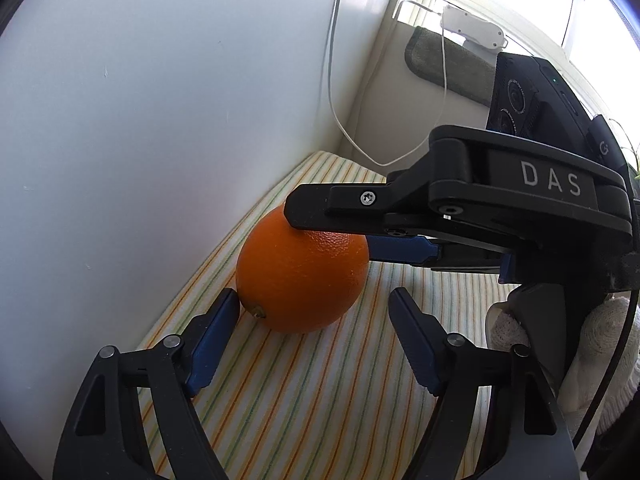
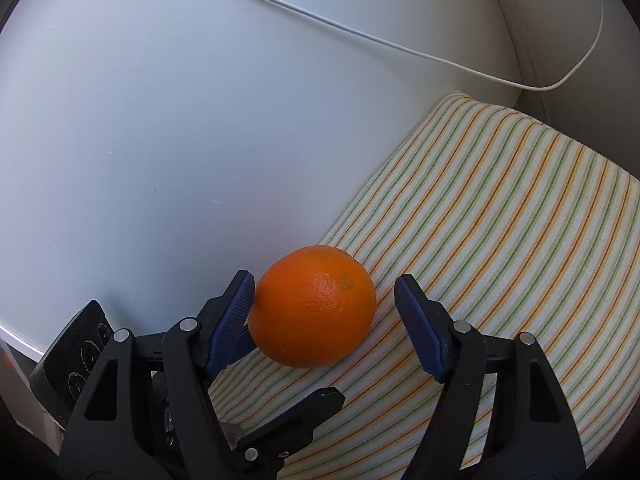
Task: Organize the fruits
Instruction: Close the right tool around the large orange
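Orange [image 1: 302, 276] rests on the striped cloth [image 1: 304, 392], close beside the white wall [image 1: 160, 120]. Your left gripper [image 1: 314, 312] stands spread, its left pad just at the fruit's lower edge and its right pad apart from it. Your right gripper [image 2: 325, 300] straddles the orange from the other side: its left pad touches the peel, its right pad stands clear, so nothing is clamped. A white cable [image 2: 360, 38] hangs along the wall behind.
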Tool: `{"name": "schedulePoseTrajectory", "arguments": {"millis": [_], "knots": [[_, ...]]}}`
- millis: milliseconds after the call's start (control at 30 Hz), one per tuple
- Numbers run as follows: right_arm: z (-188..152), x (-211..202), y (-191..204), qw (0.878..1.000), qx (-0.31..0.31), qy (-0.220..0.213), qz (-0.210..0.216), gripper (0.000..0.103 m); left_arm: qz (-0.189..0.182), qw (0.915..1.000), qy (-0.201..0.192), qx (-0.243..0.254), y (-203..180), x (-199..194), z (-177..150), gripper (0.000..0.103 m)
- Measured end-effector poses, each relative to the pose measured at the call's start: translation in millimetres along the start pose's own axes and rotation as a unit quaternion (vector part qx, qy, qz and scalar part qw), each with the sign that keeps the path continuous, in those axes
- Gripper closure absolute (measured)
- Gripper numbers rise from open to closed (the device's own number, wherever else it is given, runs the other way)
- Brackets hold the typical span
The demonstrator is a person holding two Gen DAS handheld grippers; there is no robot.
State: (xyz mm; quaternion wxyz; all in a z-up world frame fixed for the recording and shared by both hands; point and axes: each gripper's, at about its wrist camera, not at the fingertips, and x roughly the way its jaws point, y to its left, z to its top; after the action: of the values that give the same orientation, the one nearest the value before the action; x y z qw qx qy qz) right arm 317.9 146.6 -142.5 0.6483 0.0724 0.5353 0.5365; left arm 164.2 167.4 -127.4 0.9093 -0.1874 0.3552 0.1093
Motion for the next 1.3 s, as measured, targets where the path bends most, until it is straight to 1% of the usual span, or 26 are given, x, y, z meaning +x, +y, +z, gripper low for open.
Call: {"name": "schedulePoseTrajectory", "arguments": {"millis": [100,133,267,367,633,1000,1300], "knots": [[-1,7,1,1.000,0.003,0.003,0.008,0.031,-0.001,1.0000,0.003,-0.003,2,1,0,0.030],[-1,8,0,1.000,0.004,0.005,0.012,0.034,-0.001,1.0000,0.004,-0.005,3,2,0,0.031],[-2,9,1,1.000,0.003,0.006,0.010,0.034,0.000,0.9999,0.002,-0.010,5,1,-1,0.037],[-6,5,1,1.000,0.005,0.005,0.010,0.034,0.001,0.9999,-0.001,-0.010,4,0,-1,0.038],[-14,-7,-3,1.000,0.020,-0.001,0.014,0.034,0.002,1.0000,-0.005,0.007,-4,-3,-3,0.039],[-15,-12,-14,1.000,0.022,-0.006,0.010,0.034,-0.005,0.9999,-0.014,0.008,-11,-12,-5,0.039],[-24,-36,-7,1.000,0.020,-0.017,0.004,0.034,-0.016,0.9995,-0.020,0.016,-24,-25,-8,0.039]]}}
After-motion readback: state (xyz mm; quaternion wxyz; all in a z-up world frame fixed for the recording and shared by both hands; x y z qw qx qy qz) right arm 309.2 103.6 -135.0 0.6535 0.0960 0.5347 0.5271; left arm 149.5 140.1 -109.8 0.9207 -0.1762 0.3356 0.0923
